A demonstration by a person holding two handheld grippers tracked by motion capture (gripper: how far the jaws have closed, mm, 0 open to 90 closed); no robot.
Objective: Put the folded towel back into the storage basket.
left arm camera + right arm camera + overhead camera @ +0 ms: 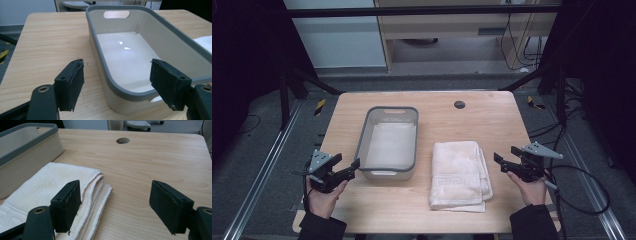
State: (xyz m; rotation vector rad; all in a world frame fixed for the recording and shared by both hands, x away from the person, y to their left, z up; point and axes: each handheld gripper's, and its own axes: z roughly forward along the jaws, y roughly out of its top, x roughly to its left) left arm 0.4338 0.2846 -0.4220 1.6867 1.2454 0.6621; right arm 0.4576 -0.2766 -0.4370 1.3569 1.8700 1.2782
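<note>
My 2 grippers, left (346,170) and right (506,161), hover with jaws spread wide beside the bin (389,143) and folded towel (459,174) on the counter (492,120).

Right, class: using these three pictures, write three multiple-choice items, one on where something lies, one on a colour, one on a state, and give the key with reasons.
1. Where does the folded cream towel lie on the light wooden table?
A. Inside the bin
B. Beside the bin, on the right gripper's side
C. At the table's far edge

2. What colour is the rim of the beige plastic bin?
A. Grey
B. Red
C. Yellow

3. How does the right gripper stand?
A. Shut on the towel
B. Shut on nothing
C. Open, holding nothing

Key: 1 B, the high view shows the towel between the bin and the right gripper. 2 A, a grey band runs round the bin's top in the left gripper view. 3 C, in the right gripper view its jaws stand wide apart with bare table between them.
</note>
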